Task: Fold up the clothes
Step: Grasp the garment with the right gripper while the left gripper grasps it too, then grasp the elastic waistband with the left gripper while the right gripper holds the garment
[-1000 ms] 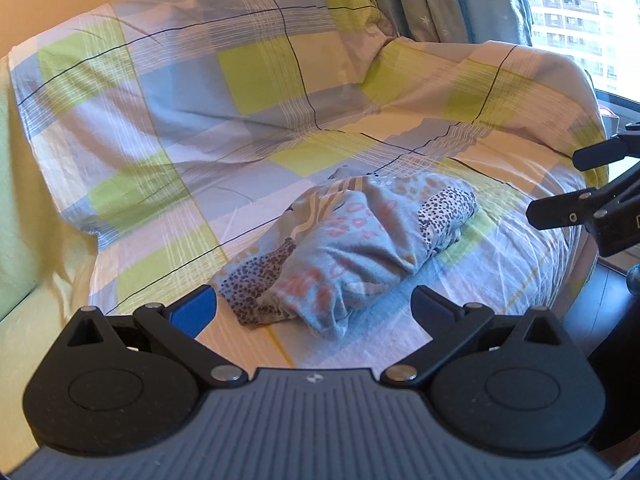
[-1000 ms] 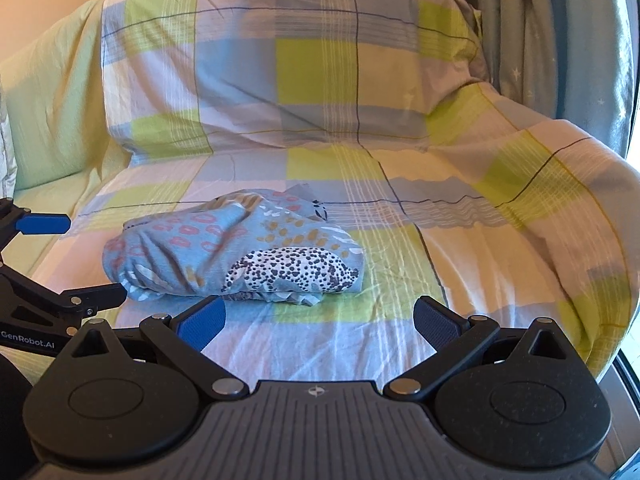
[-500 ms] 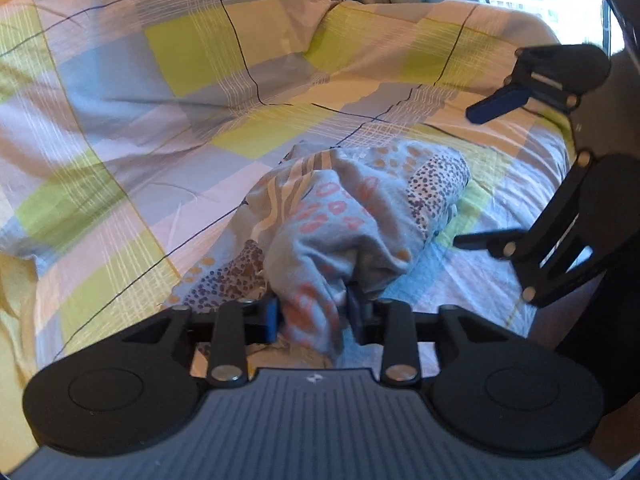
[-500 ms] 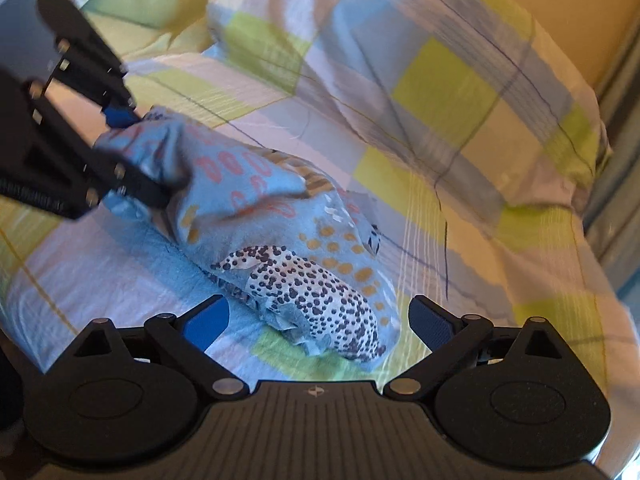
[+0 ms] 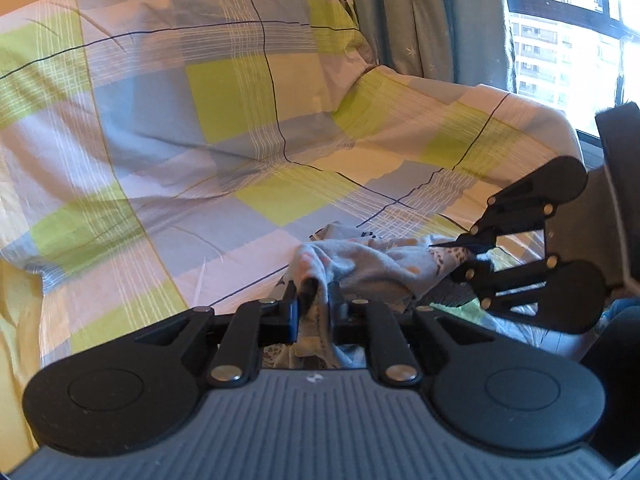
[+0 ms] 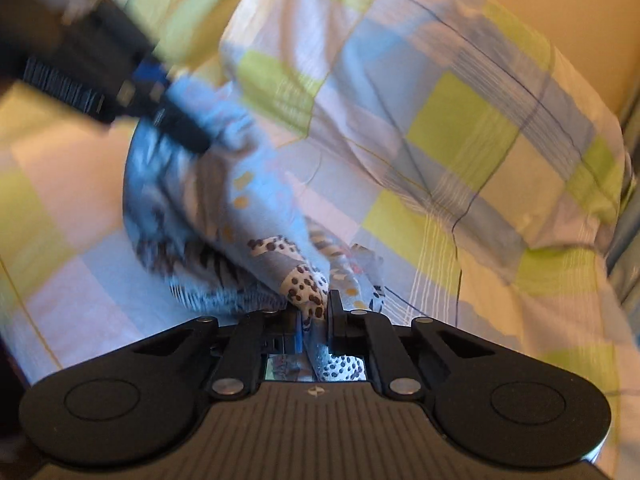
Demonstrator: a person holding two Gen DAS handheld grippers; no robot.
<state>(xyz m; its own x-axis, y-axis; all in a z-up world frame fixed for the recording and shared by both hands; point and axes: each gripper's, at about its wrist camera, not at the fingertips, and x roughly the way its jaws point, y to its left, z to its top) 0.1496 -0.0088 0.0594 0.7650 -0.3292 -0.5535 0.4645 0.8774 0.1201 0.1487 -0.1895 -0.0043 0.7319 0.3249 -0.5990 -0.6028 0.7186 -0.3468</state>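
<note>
Garment [image 5: 372,266] bunched on plaid sheet [image 5: 224,128], stretched between grippers. Left gripper [image 5: 315,305] pinched pale blue fold; right gripper [image 6: 315,314] clamped on leopard-spotted edge.

The sheet [image 5: 240,128] is checked in lime green, pale blue, lilac and cream with thin navy lines. At 5 o'clock, the garment [image 5: 360,268] is light blue with orange spots and leopard-print patches. Grey-blue curtain [image 5: 424,20] at 1 o'clock.
</note>
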